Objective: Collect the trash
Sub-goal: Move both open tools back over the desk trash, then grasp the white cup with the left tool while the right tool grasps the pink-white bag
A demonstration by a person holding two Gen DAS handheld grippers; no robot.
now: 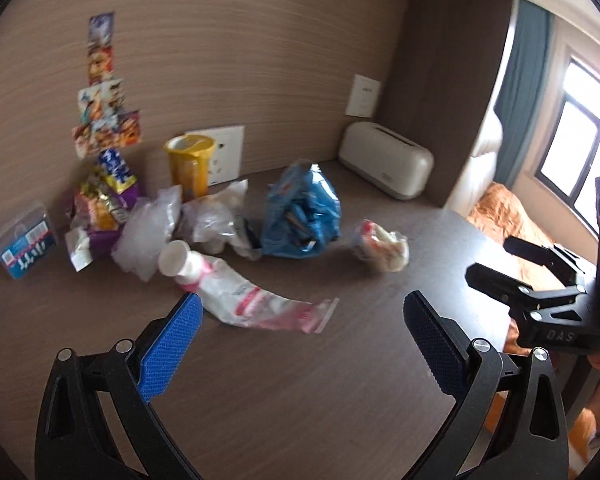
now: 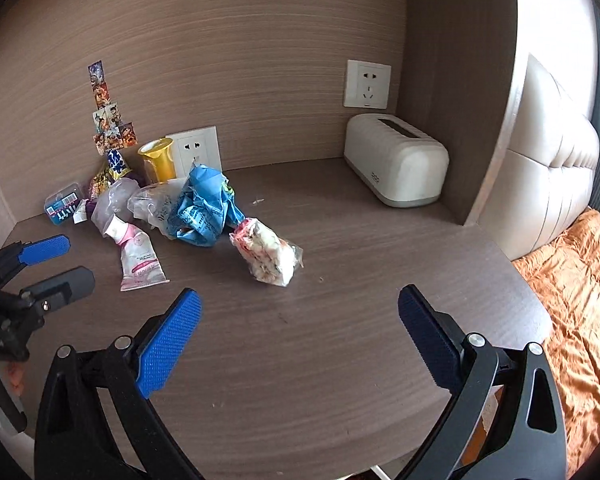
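Trash lies on the dark wood table (image 1: 292, 360) (image 2: 340, 320): a pink and white wrapper (image 1: 256, 296) (image 2: 138, 260), a crumpled blue bag (image 1: 300, 212) (image 2: 204, 208), a small crumpled wrapper wad (image 1: 380, 244) (image 2: 266, 254), clear plastic bags (image 1: 152, 228) (image 2: 152, 204), a yellow cup (image 1: 188, 164) (image 2: 158, 162) and snack packets (image 1: 108, 196) (image 2: 108, 178). My left gripper (image 1: 302, 312) is open and empty, just short of the pink wrapper; it also shows at the left of the right wrist view (image 2: 64, 260). My right gripper (image 2: 300, 308) is open and empty, near the wrapper wad; it shows at the right of the left wrist view (image 1: 496, 256).
A white tissue box (image 1: 386, 166) (image 2: 398, 170) stands at the back right by the wall. A blue box (image 1: 26, 242) (image 2: 62, 204) sits at the far left. Wall sockets (image 2: 366, 84) are on the back panel. A bed with an orange cover (image 2: 572, 288) lies beyond the table's right edge.
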